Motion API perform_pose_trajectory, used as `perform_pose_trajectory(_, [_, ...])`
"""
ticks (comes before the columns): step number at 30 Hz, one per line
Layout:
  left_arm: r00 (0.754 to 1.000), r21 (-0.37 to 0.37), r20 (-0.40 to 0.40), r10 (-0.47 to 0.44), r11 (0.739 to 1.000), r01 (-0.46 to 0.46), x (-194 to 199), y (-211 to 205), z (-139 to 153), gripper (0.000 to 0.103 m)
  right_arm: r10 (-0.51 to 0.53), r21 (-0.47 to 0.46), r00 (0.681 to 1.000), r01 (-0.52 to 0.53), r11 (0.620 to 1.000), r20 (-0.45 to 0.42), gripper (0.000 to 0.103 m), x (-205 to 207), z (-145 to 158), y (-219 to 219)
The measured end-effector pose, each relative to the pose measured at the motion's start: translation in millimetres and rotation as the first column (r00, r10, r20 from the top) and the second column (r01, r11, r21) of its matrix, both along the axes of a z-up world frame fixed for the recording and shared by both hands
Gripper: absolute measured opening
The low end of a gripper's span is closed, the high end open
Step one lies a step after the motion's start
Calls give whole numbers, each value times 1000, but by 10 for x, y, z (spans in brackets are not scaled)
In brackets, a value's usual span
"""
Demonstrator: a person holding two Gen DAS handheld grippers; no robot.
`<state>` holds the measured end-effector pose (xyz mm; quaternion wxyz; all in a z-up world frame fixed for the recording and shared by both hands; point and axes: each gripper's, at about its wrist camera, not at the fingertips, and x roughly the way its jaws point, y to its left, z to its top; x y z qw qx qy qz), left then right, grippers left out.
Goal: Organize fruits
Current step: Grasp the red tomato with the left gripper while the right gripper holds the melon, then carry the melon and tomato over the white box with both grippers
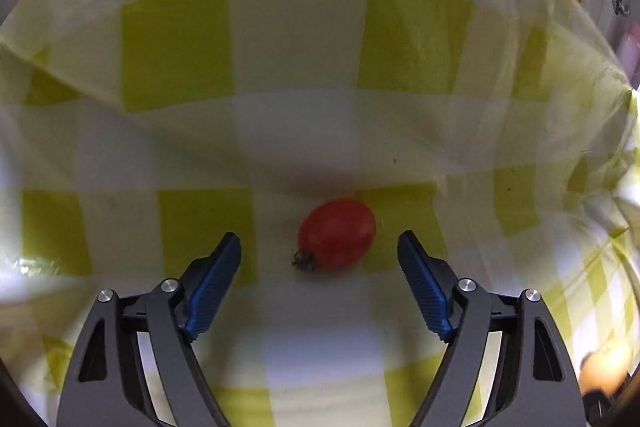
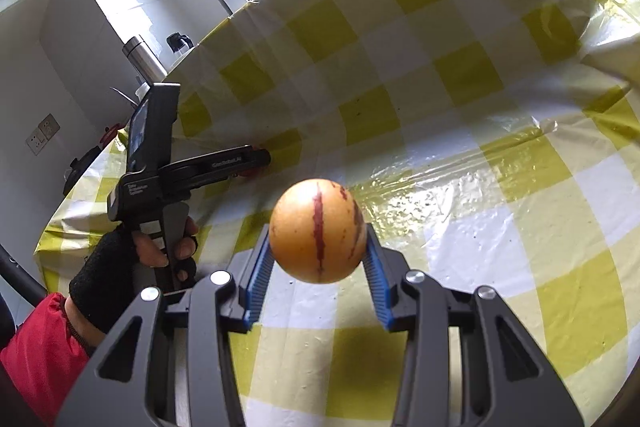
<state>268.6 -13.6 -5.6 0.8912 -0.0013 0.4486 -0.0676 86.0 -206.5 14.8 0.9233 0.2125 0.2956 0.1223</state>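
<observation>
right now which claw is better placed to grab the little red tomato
Left. The left claw is open with the tomato lying on the checked tablecloth just ahead, between its fingers. The right claw is already shut on the yellow striped fruit, so it is not free.

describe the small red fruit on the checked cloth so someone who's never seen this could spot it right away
On the table covered by the yellow-and-white checked plastic cloth, look just ahead of the left gripper, whose blue-padded fingers stand open. There lies a small oval red tomato with a dried dark stem at its near end. Unlike the round yellow fruit with purple stripes clamped in the right gripper, it is red and unheld.
</observation>
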Motion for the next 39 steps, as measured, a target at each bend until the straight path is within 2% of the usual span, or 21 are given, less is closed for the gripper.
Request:
perform_pose_trajectory(3, [1000,75,12,-26,997,25,86,-130,-63,68,3,2,1000,-3,1000,-1,43,0,0,-1])
perform_pose_trajectory(4, [999,83,21,-36,996,34,92,-156,-54,63,4,1,1000,-4,1000,-3,44,2,-4,0])
perform_pose_trajectory(5, [999,79,25,-44,996,42,84,-161,-40,39,4,2,1000,-4,1000,-3,43,2,-3,0])
perform_pose_trajectory(6, [999,72,19,-46,996,45,66,-155,-28,36,5,2,1000,-5,1000,-4,43,3,-3,1])
perform_pose_trajectory(10, [996,24,58,-68,997,67,-343,-81,45,36,3,5,1000,-3,1000,0,44,-4,-3,-5])
perform_pose_trajectory(13, [996,-119,78,-41,992,50,-932,132,143,36,3,4,1000,-3,1000,2,43,-7,-5,-3])
perform_pose_trajectory(16, [996,-195,92,13,981,5,-1552,313,180,36,2,2,1000,-2,1000,2,43,-8,-4,2])
perform_pose_trajectory(20, [988,-195,139,67,980,-39,-2102,373,240,36,-3,4,1000,3,1000,8,43,-23,0,-5])
perform_pose_trajectory(22, [985,-192,154,72,981,-41,-2185,344,230,36,-5,6,1000,5,1000,10,43,-31,1,-8])
perform_pose_trajectory(25, [987,-225,142,82,973,-48,-2221,471,240,36,-5,8,1000,5,1000,11,43,-32,1,-10])
perform_pose_trajectory(30, [994,-278,84,76,959,-50,-2128,432,125,36,7,15,1000,-7,1000,18,43,-29,-1,-18])
perform_pose_trajectory(34, [996,-283,56,68,958,-50,-2058,390,42,36,9,12,1000,-9,1000,12,43,-23,-8,-17])
perform_pose_trajectory(39, [992,-264,89,91,962,-65,-2080,390,80,36,3,12,1000,-3,1000,12,43,-36,1,-19])
